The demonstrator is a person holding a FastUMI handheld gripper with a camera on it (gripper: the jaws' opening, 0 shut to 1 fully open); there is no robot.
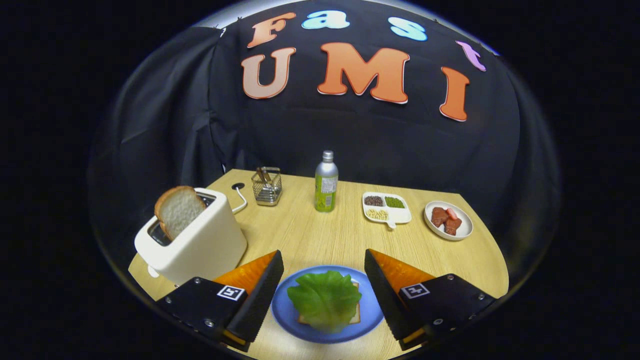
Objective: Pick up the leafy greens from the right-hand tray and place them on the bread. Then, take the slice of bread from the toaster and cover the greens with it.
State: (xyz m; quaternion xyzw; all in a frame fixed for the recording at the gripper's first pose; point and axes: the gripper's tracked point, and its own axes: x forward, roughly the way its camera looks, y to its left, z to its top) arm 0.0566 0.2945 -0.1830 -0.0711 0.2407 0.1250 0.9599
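My gripper point(324, 267) hangs released, fingers spread wide and holding nothing, with the lettuce leaf point(325, 298) lying between them on the bread slice point(356, 316) on the blue plate point(292, 315). The next piece, the toast slice point(178, 210), stands upright in the white toaster point(200, 240), ahead and to my left, near my left finger. Beyond, a divided tray point(397, 215) holds beans and a white dish point(465, 225) holds meat pieces.

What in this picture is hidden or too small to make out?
- Bread on the blue plate: mostly covered by the leafy greens.
- Toaster slot: blocked by the slice.
- Wire basket contents: too small.
- Gripper, open: plate's near rim is cut off.
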